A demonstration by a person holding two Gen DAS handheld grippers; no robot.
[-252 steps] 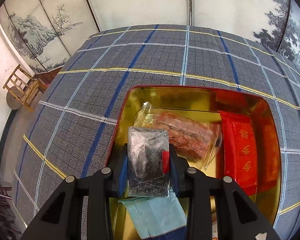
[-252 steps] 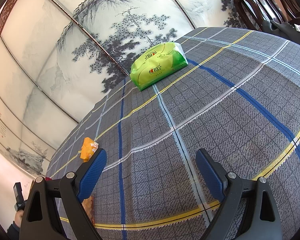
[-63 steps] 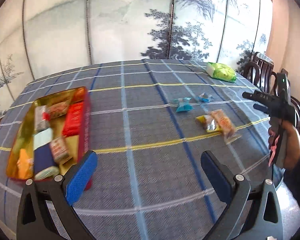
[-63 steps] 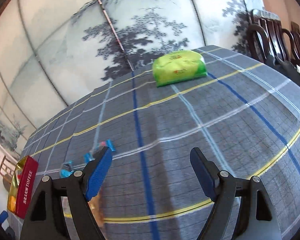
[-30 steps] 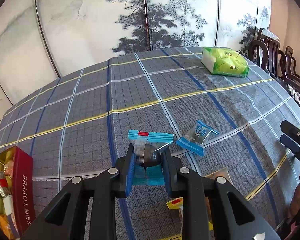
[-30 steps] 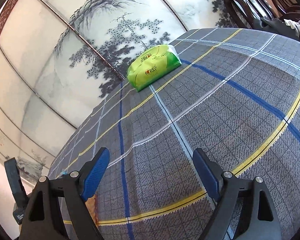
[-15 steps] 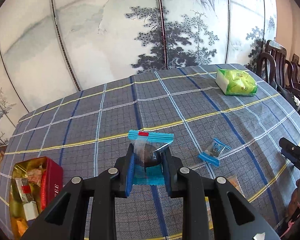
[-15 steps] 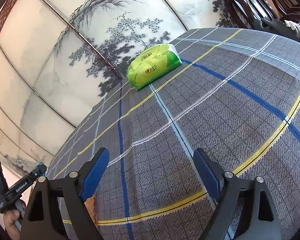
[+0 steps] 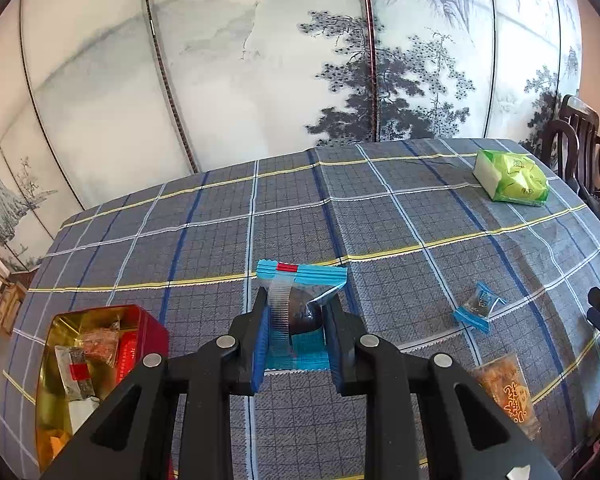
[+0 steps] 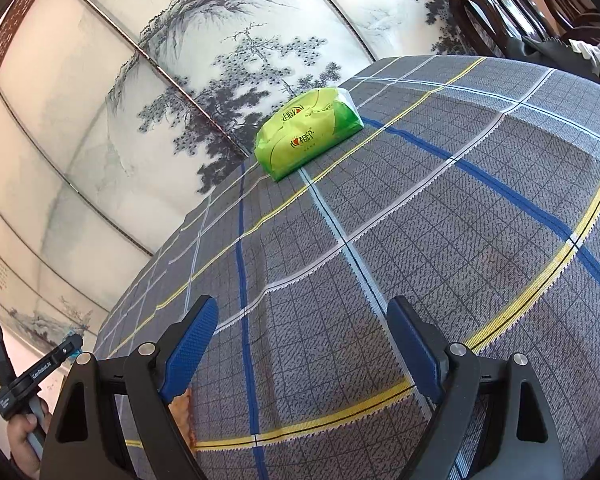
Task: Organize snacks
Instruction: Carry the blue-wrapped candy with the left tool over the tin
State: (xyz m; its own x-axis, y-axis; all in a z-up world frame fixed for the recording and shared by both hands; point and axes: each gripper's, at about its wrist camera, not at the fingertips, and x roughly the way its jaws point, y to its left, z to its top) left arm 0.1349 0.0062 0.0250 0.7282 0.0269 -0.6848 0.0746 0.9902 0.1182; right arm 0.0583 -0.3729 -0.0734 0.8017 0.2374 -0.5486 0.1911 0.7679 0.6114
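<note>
Lifted clear of the plaid desk (image 9: 380,216), the blue-ended candy packet (image 9: 300,300) now rides in the left tongs (image 9: 298,344), which a second ago were pinching it low beside its twin. The view has swung so that the red toffee tin (image 9: 140,340) has come into sight at about eight o'clock from the packet. The left tongs are pressed tight on the packet's clear middle, its dark sweet showing between the pads. My reading is that the pickup is done and the carry to the tin is under way.

The right tongs (image 10: 300,348) hang spread wide over bare cloth with nothing between them, in the same place as before.

Counting what is left on the desk: one more blue candy packet (image 9: 478,308) at three o'clock from the held one, one orange snack pouch (image 9: 508,396) at four o'clock, and one green tissue pack (image 9: 512,178) far off at two o'clock. One tin, already holding several wrapped snacks; their exact number is hard to tell. That leaves two loose snacks to collect after this one.
</note>
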